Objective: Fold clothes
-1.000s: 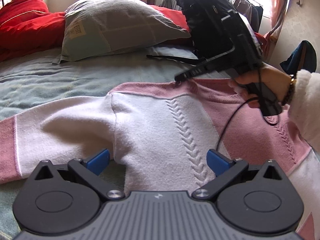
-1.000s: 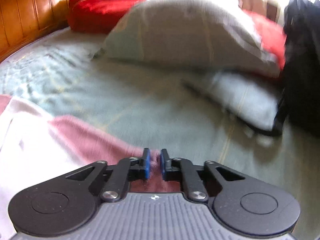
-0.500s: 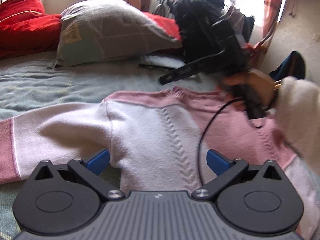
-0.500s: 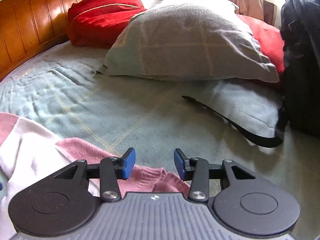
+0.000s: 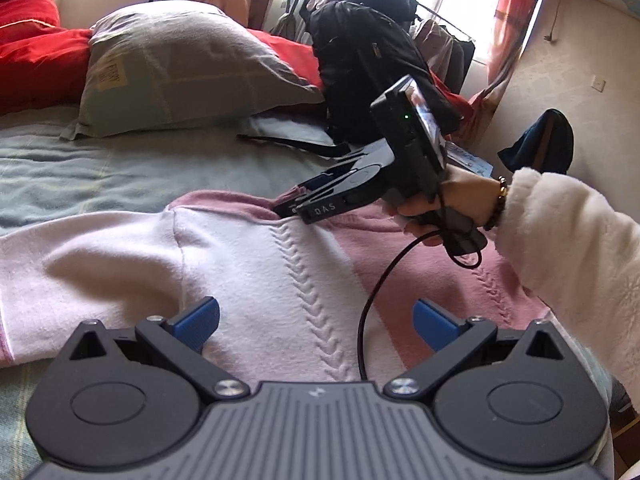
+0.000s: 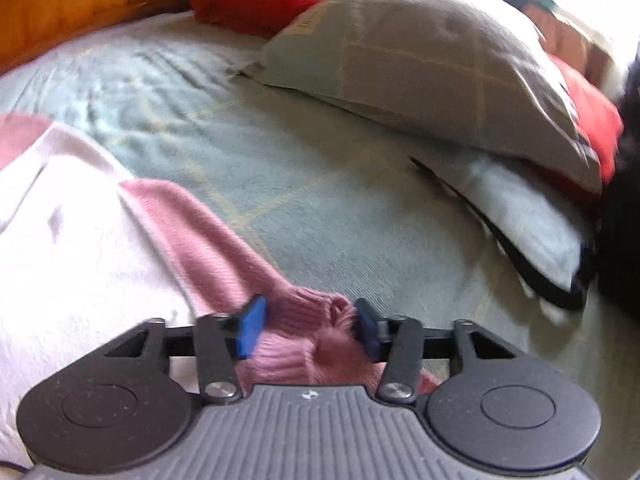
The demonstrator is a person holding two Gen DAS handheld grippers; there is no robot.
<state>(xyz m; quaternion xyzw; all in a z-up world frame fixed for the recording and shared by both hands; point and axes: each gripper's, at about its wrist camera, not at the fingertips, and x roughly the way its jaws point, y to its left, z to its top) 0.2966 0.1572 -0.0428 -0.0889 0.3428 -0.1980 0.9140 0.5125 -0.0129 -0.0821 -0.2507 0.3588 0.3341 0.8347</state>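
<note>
A pink and white knit sweater (image 5: 280, 264) lies spread flat on the bed, neckline toward the pillows. My left gripper (image 5: 316, 316) hovers wide open over the sweater's white chest panel, with nothing pinched. My right gripper (image 6: 310, 330) is at the ribbed pink collar (image 6: 308, 316). Its jaws are closing, the blue pads still stand apart, and the collar is bunched up between them. In the left wrist view the right gripper (image 5: 286, 210), held in a hand with a white fleece sleeve (image 5: 560, 248), pokes its tips into the neckline.
A grey pillow (image 5: 180, 68) and red cushions (image 5: 32, 60) lie at the head of the bed. A black backpack (image 5: 368, 60) stands at the right, its strap (image 5: 288, 142) trailing onto the green blanket (image 5: 120, 168). A wooden headboard (image 6: 60, 8) is at the far left.
The right gripper was shut on the neckline, then opened and lifted off. It now sits lower with the collar between its pads. The left gripper stays open and has tilted up slightly.
</note>
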